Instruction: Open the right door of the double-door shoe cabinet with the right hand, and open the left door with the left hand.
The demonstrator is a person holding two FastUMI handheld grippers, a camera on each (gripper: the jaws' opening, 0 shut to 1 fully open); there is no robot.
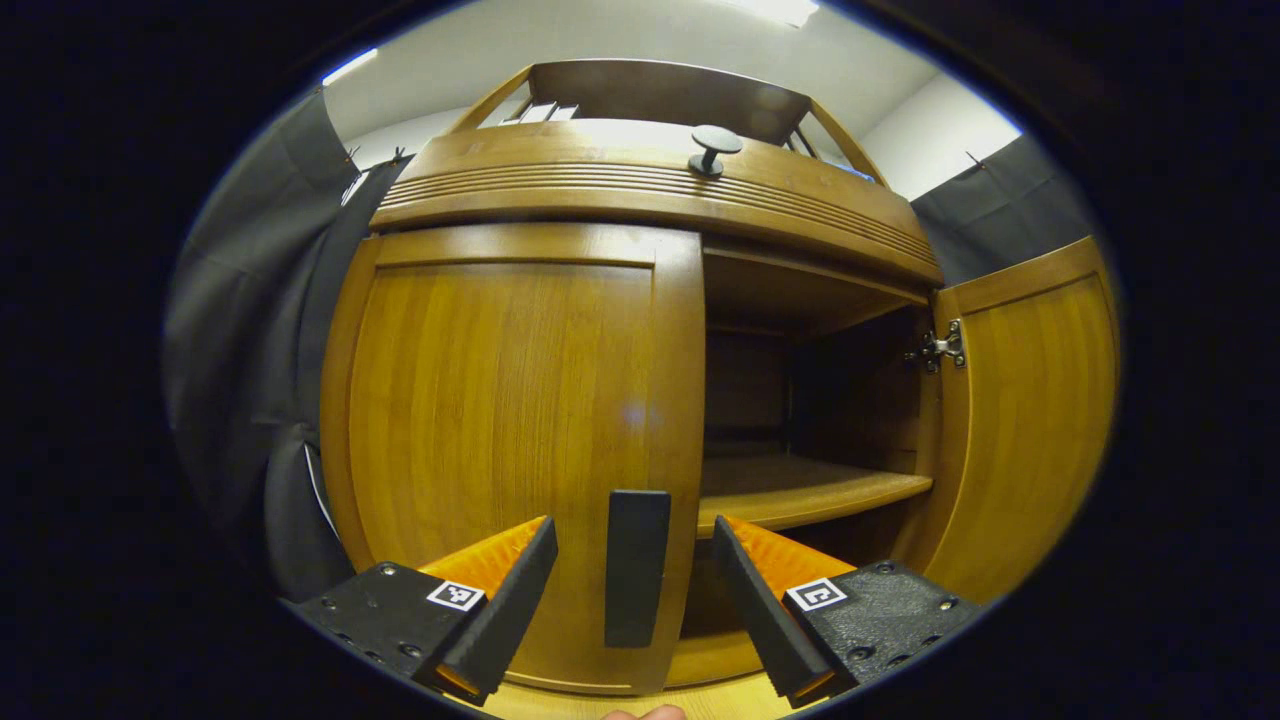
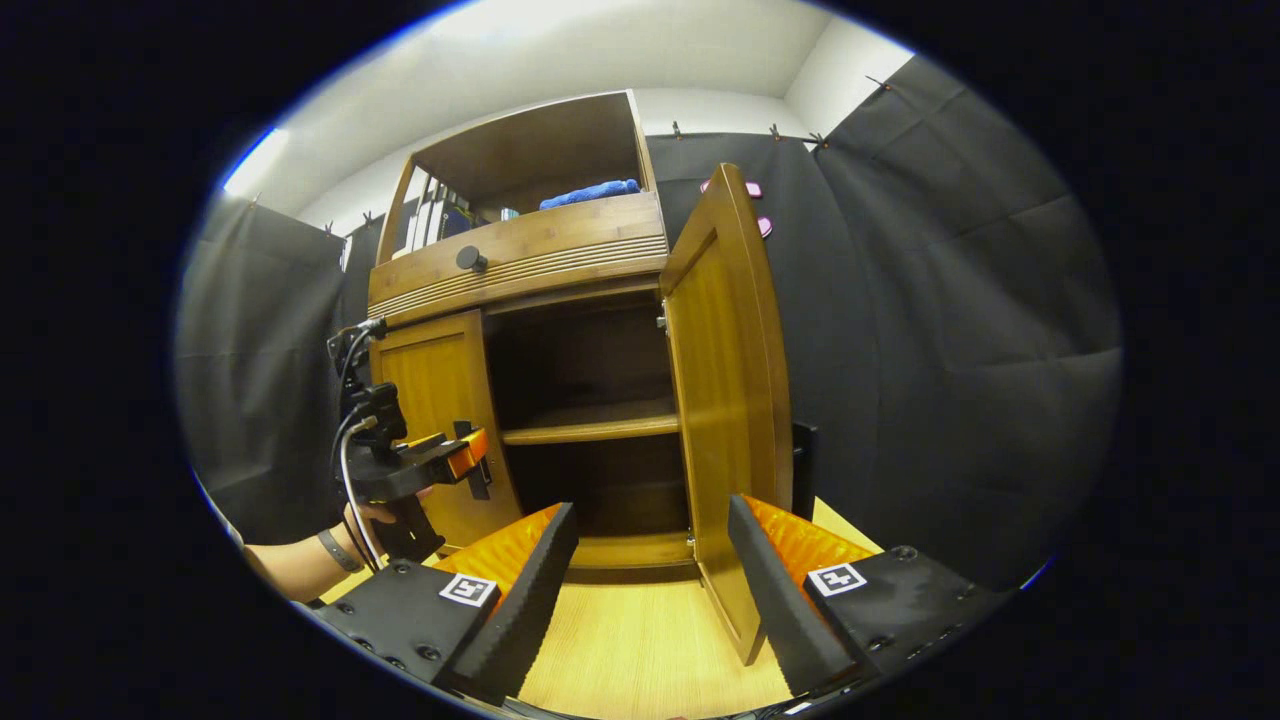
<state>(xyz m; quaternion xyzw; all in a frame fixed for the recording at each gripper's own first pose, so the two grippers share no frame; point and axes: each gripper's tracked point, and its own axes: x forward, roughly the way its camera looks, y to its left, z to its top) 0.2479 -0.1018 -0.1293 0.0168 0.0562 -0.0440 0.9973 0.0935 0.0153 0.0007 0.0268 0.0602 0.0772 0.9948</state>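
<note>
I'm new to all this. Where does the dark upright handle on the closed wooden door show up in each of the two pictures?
Left gripper view: the dark upright handle sits bottom centre, between the left gripper's open fingers.
Right gripper view: lower left, the handle sits at the left gripper's tips.
Shared landmark: the round dark knob above the doors.

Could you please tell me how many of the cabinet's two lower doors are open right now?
1. The right door is swung wide open, showing the shelf inside. The left door is shut, its handle between the left gripper's open jaws.
</note>
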